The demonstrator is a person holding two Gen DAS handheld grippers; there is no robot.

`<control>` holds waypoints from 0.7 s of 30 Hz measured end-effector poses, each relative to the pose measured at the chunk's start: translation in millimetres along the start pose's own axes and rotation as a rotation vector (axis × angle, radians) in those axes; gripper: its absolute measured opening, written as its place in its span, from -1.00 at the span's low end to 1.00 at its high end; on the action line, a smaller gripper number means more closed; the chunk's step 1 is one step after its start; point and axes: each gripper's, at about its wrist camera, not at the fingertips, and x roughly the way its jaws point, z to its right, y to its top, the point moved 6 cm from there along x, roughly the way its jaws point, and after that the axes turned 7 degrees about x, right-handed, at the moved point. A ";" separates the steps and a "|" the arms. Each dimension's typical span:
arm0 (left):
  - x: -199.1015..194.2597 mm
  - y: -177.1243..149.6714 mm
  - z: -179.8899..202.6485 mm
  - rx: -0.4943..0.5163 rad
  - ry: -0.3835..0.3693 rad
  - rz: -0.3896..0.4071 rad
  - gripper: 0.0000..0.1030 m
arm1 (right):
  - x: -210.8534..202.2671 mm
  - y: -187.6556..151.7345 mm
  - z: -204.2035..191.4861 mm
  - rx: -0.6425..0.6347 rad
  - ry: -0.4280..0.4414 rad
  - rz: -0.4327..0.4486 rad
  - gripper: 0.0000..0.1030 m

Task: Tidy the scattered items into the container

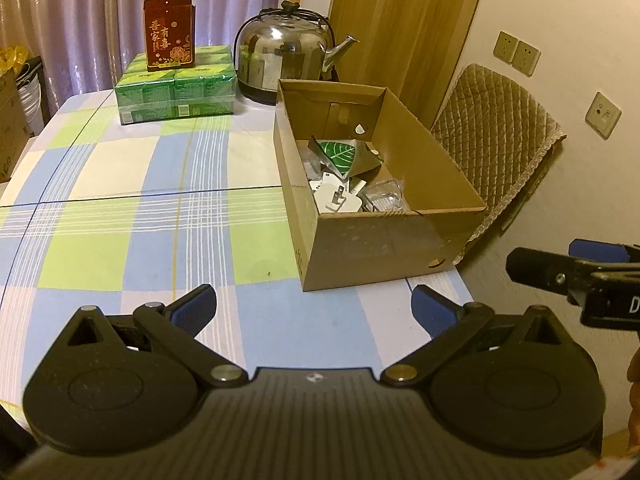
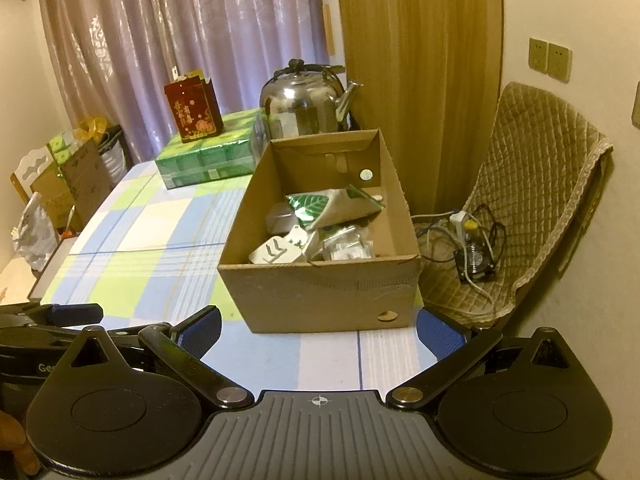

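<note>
An open cardboard box point(image 1: 400, 248) point(image 2: 320, 296) stands on the checked tablecloth point(image 1: 132, 220) point(image 2: 160, 232) near the table's right edge. Inside it lie a green leaf-print packet point(image 1: 340, 154) point(image 2: 316, 206), a white plug adapter point(image 1: 338, 198) point(image 2: 276, 252) and clear plastic bags point(image 1: 384, 196) point(image 2: 348, 246). My left gripper point(image 1: 314, 308) is open and empty, low over the cloth in front of the box. My right gripper point(image 2: 319, 330) is open and empty too, just short of the box's near wall. Each gripper shows at the edge of the other's view.
At the table's far end sit a green wrapped pack point(image 1: 174, 90) point(image 2: 208, 156) with a red gift box point(image 1: 170, 36) point(image 2: 192, 110) on top, and a steel kettle point(image 1: 286, 54) point(image 2: 304, 102). A quilted chair point(image 1: 496, 132) point(image 2: 532, 200) holding cables and a small fan point(image 2: 476, 260) stands right of the table.
</note>
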 end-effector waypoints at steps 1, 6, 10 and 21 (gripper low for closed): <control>0.2 0.0 0.1 -0.002 0.000 0.001 0.98 | 0.2 1.2 0.2 0.002 0.001 0.001 0.96; 1.8 0.5 1.6 -0.004 0.000 -0.001 0.98 | 0.5 1.7 1.1 0.004 0.002 0.000 0.96; 3.6 0.0 2.2 -0.006 -0.001 -0.004 0.98 | 1.9 1.0 2.0 0.006 0.004 -0.004 0.96; 7.4 -1.0 3.7 -0.009 -0.003 -0.008 0.98 | 3.4 0.6 5.7 0.013 0.002 -0.007 0.96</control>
